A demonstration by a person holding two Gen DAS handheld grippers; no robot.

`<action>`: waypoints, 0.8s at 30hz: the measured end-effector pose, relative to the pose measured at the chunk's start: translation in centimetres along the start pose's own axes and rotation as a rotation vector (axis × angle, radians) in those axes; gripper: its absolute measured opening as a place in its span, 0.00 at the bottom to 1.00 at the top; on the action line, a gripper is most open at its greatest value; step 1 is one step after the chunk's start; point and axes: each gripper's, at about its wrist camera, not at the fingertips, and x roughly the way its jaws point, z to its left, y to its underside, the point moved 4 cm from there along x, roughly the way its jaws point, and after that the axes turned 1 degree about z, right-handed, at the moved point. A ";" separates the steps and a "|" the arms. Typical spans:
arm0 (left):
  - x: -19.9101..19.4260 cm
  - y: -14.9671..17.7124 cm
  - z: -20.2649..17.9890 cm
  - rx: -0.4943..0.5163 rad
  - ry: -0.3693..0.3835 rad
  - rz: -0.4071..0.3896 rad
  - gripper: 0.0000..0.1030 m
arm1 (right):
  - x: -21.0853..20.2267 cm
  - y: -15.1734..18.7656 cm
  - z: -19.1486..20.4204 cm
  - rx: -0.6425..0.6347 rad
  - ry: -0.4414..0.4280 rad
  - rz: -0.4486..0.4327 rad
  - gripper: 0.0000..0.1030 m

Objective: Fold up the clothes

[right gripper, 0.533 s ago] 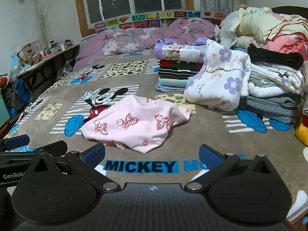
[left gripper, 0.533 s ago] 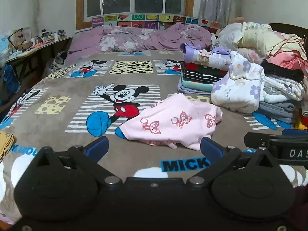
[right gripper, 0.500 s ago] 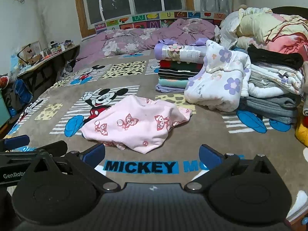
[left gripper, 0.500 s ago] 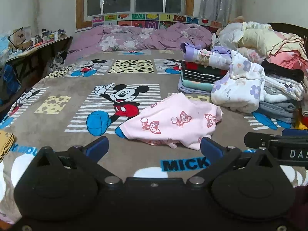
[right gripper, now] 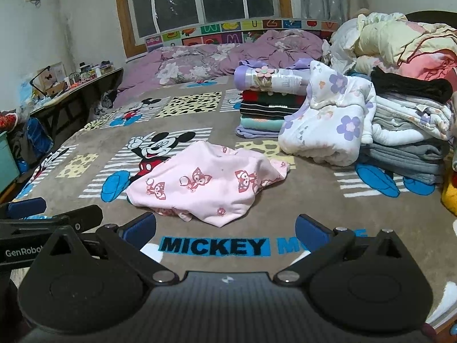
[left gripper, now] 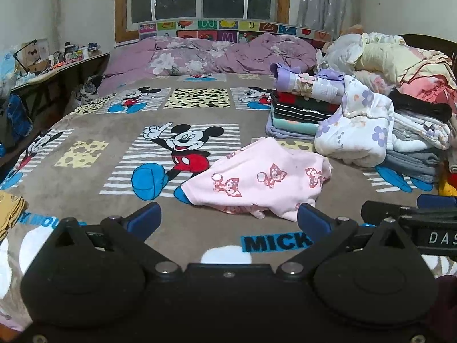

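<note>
A crumpled pink garment with red fox prints [left gripper: 258, 178] lies on the Mickey Mouse blanket [left gripper: 94, 131] in mid-bed; it also shows in the right wrist view [right gripper: 205, 181]. My left gripper [left gripper: 228, 218] is open and empty, just short of the garment's near edge. My right gripper [right gripper: 225, 225] is open and empty, also just short of it. Each gripper shows at the edge of the other's view.
A stack of folded clothes [left gripper: 300, 105] and a white flowered garment [left gripper: 357, 128] stand to the right, with a larger pile [left gripper: 414, 91] behind. A purple duvet [left gripper: 205, 58] lies at the headboard. A cluttered desk [left gripper: 51, 68] is at left. A yellow cloth [left gripper: 8, 211] lies near left.
</note>
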 end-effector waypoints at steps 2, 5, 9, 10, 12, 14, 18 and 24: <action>0.1 0.2 0.1 -0.003 0.001 0.001 1.00 | 0.0 0.1 0.1 -0.006 0.000 0.004 1.00; 0.2 0.3 0.1 -0.005 0.005 0.003 1.00 | 0.1 0.1 0.2 -0.010 0.002 0.007 1.00; 0.4 0.4 0.3 -0.007 0.012 0.006 1.00 | 0.2 0.1 0.3 -0.015 0.011 0.009 1.00; 0.4 0.4 0.3 -0.010 0.016 0.006 1.00 | 0.3 0.2 0.3 -0.017 0.014 0.007 1.00; 0.5 0.5 0.5 -0.013 0.018 0.006 1.00 | 0.3 0.2 0.2 -0.017 0.013 0.004 1.00; 0.6 0.5 0.6 -0.014 0.017 0.006 1.00 | 0.5 0.3 0.1 -0.012 0.009 0.007 1.00; 0.8 0.6 0.9 -0.018 0.016 0.002 1.00 | 0.8 0.5 0.2 -0.014 0.009 0.008 1.00; 1.1 0.7 1.3 -0.039 0.025 -0.005 1.00 | 1.2 0.8 0.1 -0.011 0.008 0.013 1.00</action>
